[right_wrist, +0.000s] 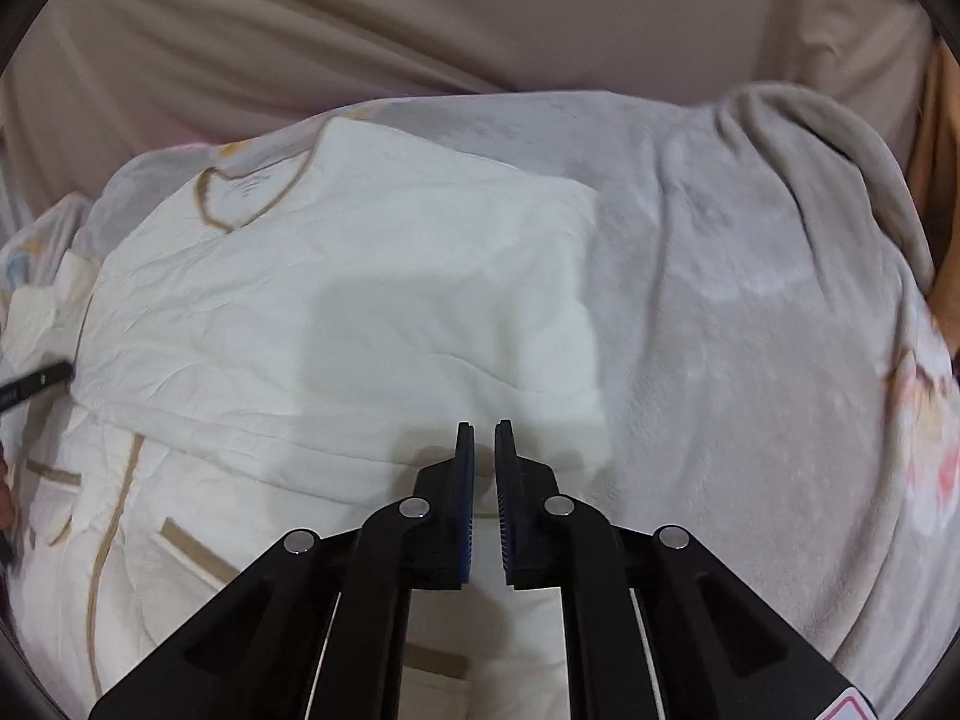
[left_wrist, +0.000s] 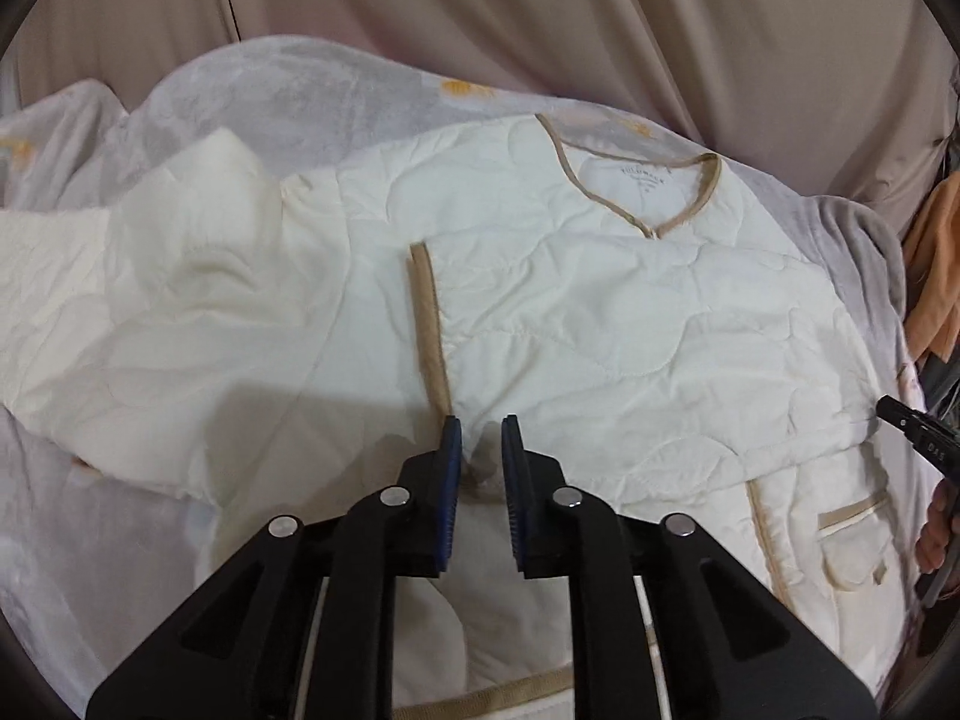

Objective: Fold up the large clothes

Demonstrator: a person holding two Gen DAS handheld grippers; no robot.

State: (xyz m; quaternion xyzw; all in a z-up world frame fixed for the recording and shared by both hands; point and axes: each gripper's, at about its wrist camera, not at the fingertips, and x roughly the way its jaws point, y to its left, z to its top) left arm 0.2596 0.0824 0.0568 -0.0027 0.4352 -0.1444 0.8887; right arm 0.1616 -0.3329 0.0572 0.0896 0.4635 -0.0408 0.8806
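Note:
A cream quilted jacket with tan trim lies on a bed, neckline at the far side. One sleeve with a tan cuff is folded across its front. My left gripper hovers just above the jacket near the cuff, jaws slightly apart and empty. In the right wrist view the jacket fills the left half, its folded edge running down the middle. My right gripper hovers over the jacket's right edge, jaws narrowly apart, holding nothing. The right gripper's tip shows at the left view's right edge.
A grey fleece blanket with a pale print covers the bed under the jacket. Beige curtains hang behind the bed. An orange cloth is at the far right. The left gripper's tip shows at the right view's left edge.

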